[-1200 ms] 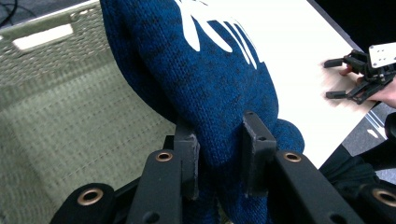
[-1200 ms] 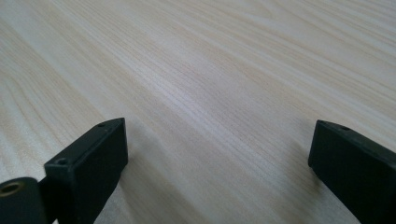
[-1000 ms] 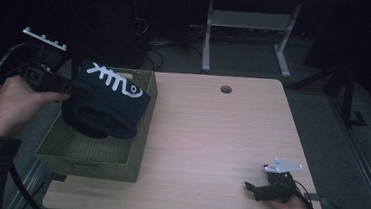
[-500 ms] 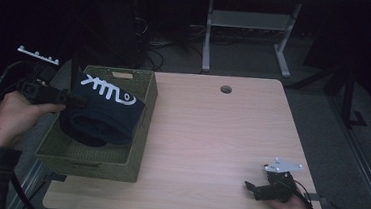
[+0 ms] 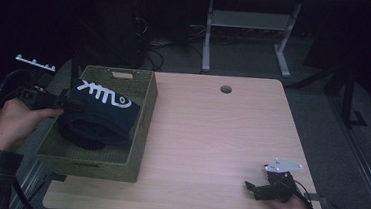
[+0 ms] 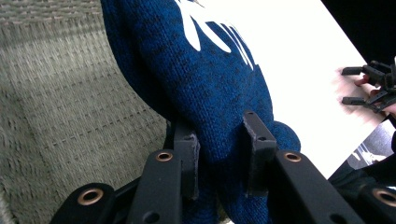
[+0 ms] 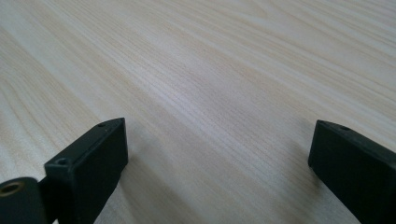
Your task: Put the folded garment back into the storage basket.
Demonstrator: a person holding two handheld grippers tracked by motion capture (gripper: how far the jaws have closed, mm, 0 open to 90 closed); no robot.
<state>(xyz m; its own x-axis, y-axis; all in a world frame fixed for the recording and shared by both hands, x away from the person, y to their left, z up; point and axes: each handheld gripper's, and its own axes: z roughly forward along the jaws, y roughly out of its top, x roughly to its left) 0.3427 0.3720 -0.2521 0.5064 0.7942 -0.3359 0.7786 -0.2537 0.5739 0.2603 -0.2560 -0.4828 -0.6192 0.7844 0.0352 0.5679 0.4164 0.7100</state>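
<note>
A folded dark blue knitted garment point(image 5: 100, 115) with a white fishbone pattern lies partly inside the green woven basket point(image 5: 141, 131) at the table's left. My left gripper point(image 5: 70, 104) reaches in over the basket's left wall and is shut on the garment's edge. In the left gripper view the two jaws pinch the blue knit point(image 6: 219, 116), with the basket's woven wall point(image 6: 60, 107) behind. My right gripper point(image 5: 253, 186) rests on the wooden table point(image 5: 221, 132) near its front right corner, open, with bare wood point(image 7: 219, 116) between its jaws.
A round cable hole point(image 5: 226, 89) sits near the table's far edge. A white metal stand point(image 5: 245, 24) is on the floor beyond the table. A white rack piece point(image 5: 35, 63) shows to the left of the basket. Dark floor surrounds the table.
My left gripper has lowered the blue garment from above the basket down into it and drawn back slightly to the left. The right gripper has stayed in place.
</note>
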